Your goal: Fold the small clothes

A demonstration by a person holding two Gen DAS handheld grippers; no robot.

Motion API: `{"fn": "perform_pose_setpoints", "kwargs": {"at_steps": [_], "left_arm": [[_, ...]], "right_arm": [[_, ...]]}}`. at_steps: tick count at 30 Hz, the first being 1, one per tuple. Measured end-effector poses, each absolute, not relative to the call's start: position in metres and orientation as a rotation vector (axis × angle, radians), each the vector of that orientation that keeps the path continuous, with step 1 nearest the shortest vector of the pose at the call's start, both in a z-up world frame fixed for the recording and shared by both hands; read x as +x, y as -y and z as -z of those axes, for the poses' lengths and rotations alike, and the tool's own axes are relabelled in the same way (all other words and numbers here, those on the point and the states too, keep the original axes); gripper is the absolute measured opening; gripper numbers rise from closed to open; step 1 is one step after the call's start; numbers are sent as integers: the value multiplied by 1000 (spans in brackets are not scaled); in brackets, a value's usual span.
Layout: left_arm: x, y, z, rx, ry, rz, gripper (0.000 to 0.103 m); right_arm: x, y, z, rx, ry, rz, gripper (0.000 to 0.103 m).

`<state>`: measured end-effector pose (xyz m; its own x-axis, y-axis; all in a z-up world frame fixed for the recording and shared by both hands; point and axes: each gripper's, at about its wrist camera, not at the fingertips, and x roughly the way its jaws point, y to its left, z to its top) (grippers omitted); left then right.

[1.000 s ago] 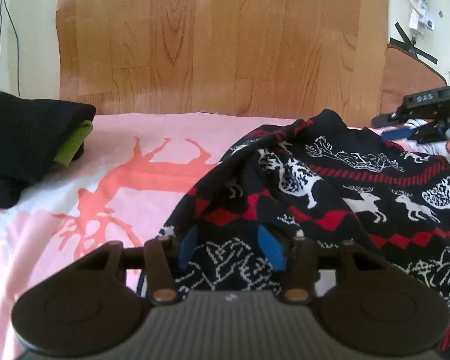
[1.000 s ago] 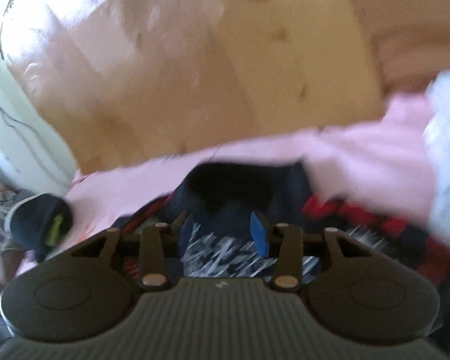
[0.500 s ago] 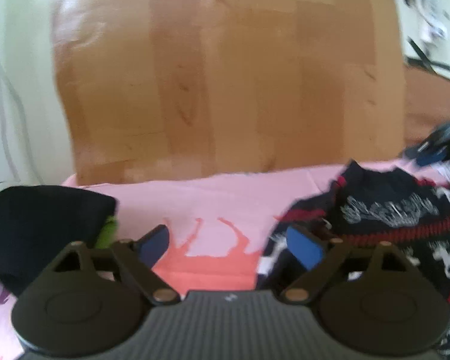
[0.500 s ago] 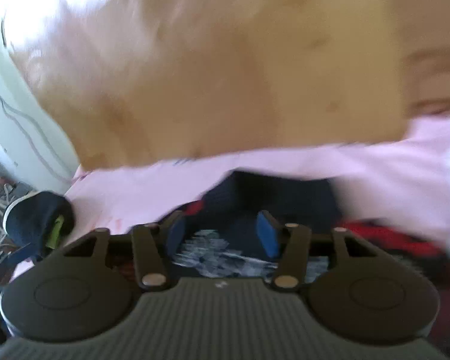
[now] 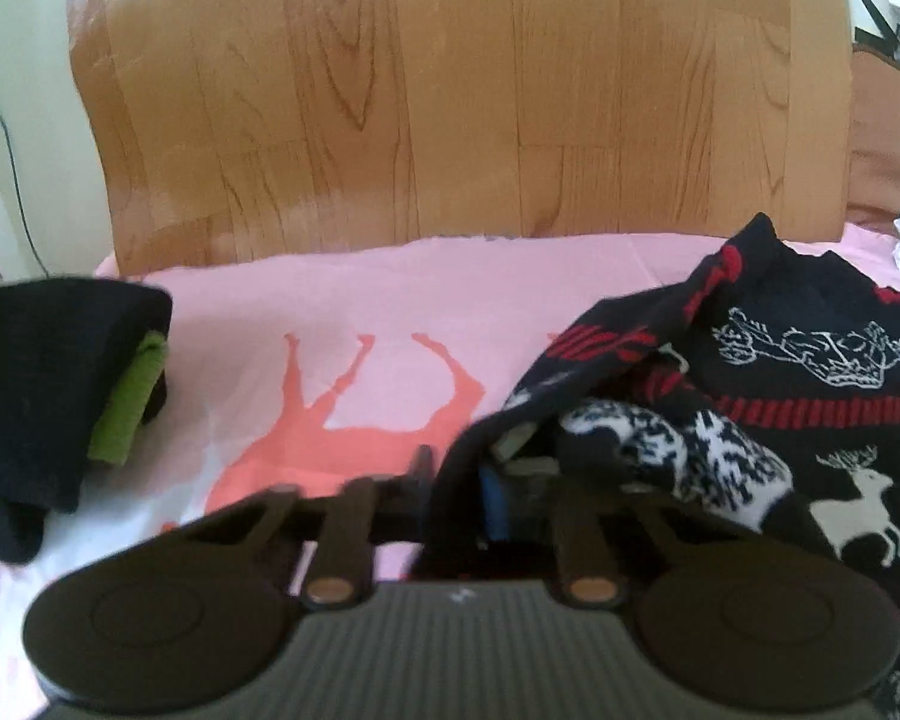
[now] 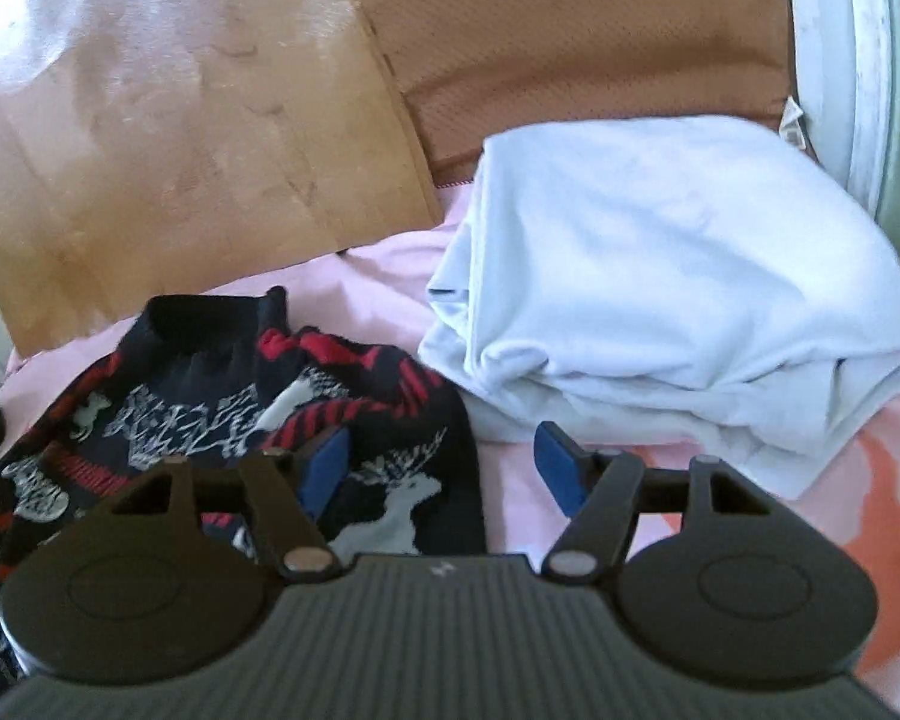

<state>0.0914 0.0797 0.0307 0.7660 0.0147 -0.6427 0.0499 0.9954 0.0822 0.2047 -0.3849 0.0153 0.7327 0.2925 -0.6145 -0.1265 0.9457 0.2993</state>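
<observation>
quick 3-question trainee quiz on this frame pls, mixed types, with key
1. True or false: the left gripper is shut on the reindeer sweater's edge.
2. What lies on the pink sheet right of the sweater in the right wrist view? A) white folded garment B) towel stack C) shoes
3. Fill in: the right gripper's jaws are ____, pressing on nothing.

Key: 1 true; 2 A, the white folded garment; 3 opening.

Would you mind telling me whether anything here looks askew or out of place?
Only the reindeer sweater: it lies bunched and rumpled on the pink sheet, unlike the folded white garment. The left gripper is shut on its edge.
</observation>
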Motion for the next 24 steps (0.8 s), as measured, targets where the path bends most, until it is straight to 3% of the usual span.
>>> {"fn": "perform_pose_setpoints", "kwargs": {"at_steps": [1, 2, 3, 11, 15, 19, 22, 23, 24], "left_arm": [[93, -80, -32, 92, -695, 10, 7], [93, -83, -34, 77, -685, -6, 6], [93, -87, -38, 62, -668, -20, 6], [65, -141, -104, -36, -446, -137, 6], [74, -158, -104, -39, -479, -244, 6], [103, -156, -61, -1, -724, -231, 30], [85, -147, -59, 14, -692, -197, 31], [78, -144, -67, 4, -658, -178, 32], [74, -141, -76, -8, -623, -144, 34]], "right_arm": [[210, 378, -9, 265, -720, -240, 65], [211, 373, -7, 267, -721, -246, 46], [212, 372, -6, 247, -725, -251, 14], [178, 329, -88, 101, -442, -355, 13], [191, 305, -75, -17, -474, -322, 14], [222, 306, -29, -72, -700, -205, 23], [209, 334, -46, 100, -638, -252, 26], [206, 335, -55, 110, -616, -273, 31], [205, 331, -64, 97, -598, -295, 44]]}}
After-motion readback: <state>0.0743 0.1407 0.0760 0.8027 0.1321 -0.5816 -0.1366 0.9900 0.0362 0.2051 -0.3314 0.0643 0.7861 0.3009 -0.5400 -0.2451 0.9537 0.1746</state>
